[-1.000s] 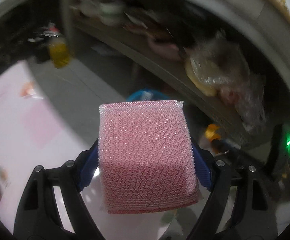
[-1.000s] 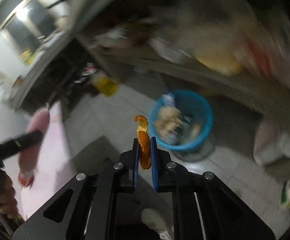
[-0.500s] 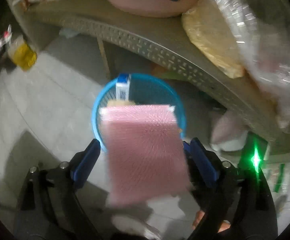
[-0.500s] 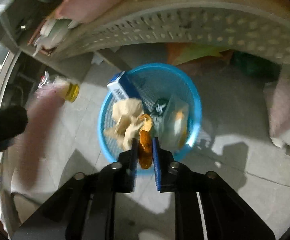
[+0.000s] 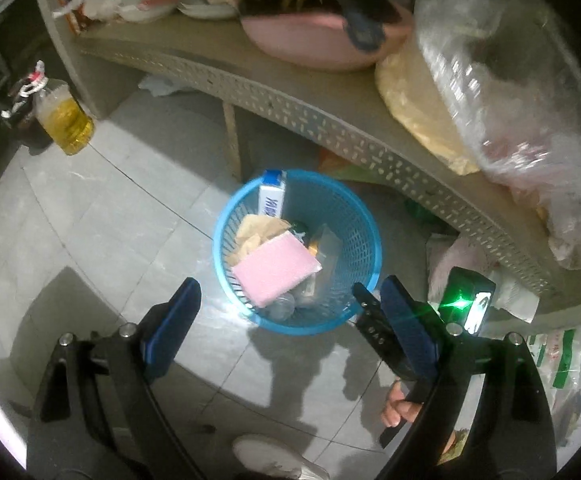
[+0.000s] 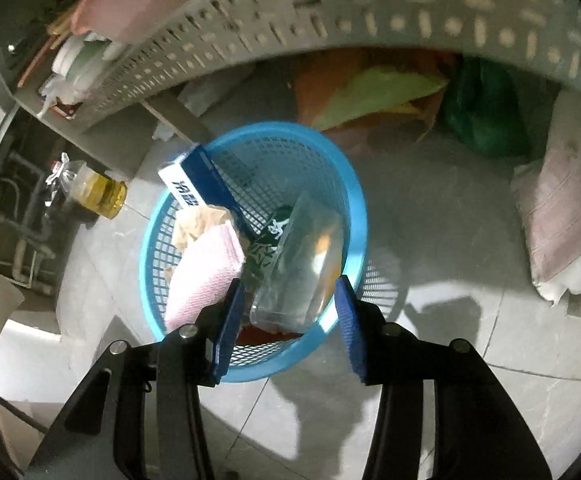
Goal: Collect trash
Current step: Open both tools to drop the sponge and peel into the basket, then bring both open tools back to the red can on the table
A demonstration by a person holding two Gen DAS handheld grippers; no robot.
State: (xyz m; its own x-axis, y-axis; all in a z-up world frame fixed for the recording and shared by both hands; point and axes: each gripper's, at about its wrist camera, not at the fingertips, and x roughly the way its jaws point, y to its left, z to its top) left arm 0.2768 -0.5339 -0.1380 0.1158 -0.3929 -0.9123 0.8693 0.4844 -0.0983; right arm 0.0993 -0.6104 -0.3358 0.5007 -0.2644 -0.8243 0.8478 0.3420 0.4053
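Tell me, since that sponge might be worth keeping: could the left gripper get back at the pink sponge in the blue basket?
Probably yes. The pink sponge lies on top of the trash in the open blue basket, nothing covering it, and the left gripper hangs just above the rim with jaws wide and empty.

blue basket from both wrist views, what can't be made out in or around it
- Bottom of the blue basket: both views, buried under the pink sponge, blue-and-white carton and clear plastic container.
- Carton lettering: too small and blurred to read.
- Orange scrap: right wrist view, behind the clear plastic, identity unclear.
- Basket's near rim: right wrist view, behind the opening, empty right hand-held gripper.
- Bags under the shelf: blurred.
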